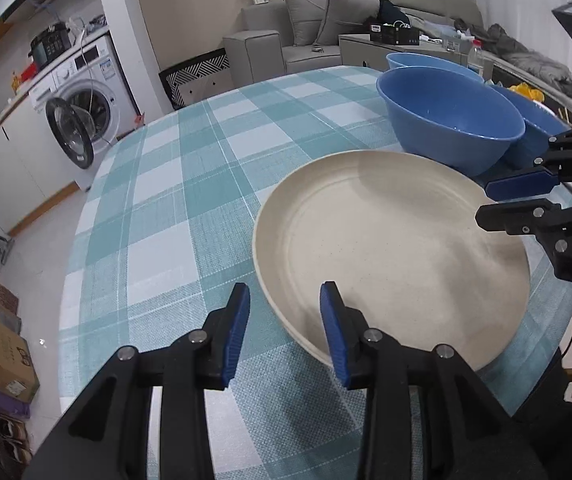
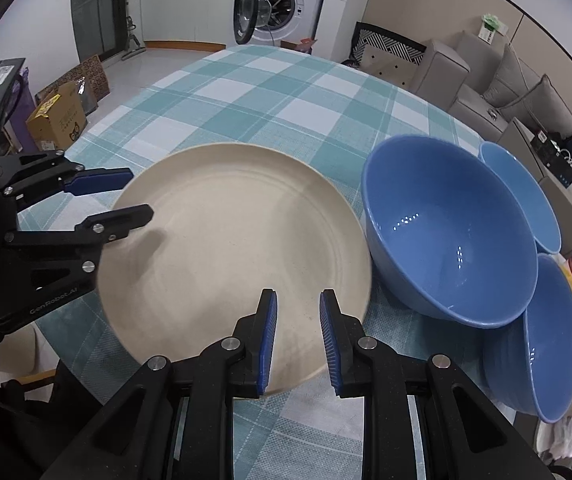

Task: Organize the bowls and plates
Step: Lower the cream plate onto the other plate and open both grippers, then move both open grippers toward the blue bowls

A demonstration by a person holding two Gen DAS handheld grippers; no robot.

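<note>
i'm looking down at a round table (image 1: 166,200) under a teal and white checked cloth, and the thing i care about, a cream plate (image 1: 385,240), sits on the side of the table nearest me, right side up. my left gripper (image 1: 284,286) has its jaws standing apart: in its own view the plate's edge runs between the two blue pads, one finger outside the rim and the other over the inside, and neither pad presses on it. from the other camera the same tongs come in at the plate's left edge, again with a clear gap. my right gripper (image 2: 297,292) has its jaws drawn close, only a narrow slot left between the pads, and they hang over the near part of the plate; i cannot tell whether the tips touch it, and nothing is pinched between them. just beside the plate on its right is a big blue bowl (image 2: 445,232), upright, its wall very close to the plate's rim. a smaller blue bowl (image 2: 525,192) sits behind it, and a third blue bowl (image 2: 545,340) is tipped on its side against the big one at the table's edge. beyond the table i can see a washing machine (image 1: 86,92) with its door hanging open, a grey sofa (image 1: 325,20) and some cardboard boxes (image 2: 58,116) on the floor.
</note>
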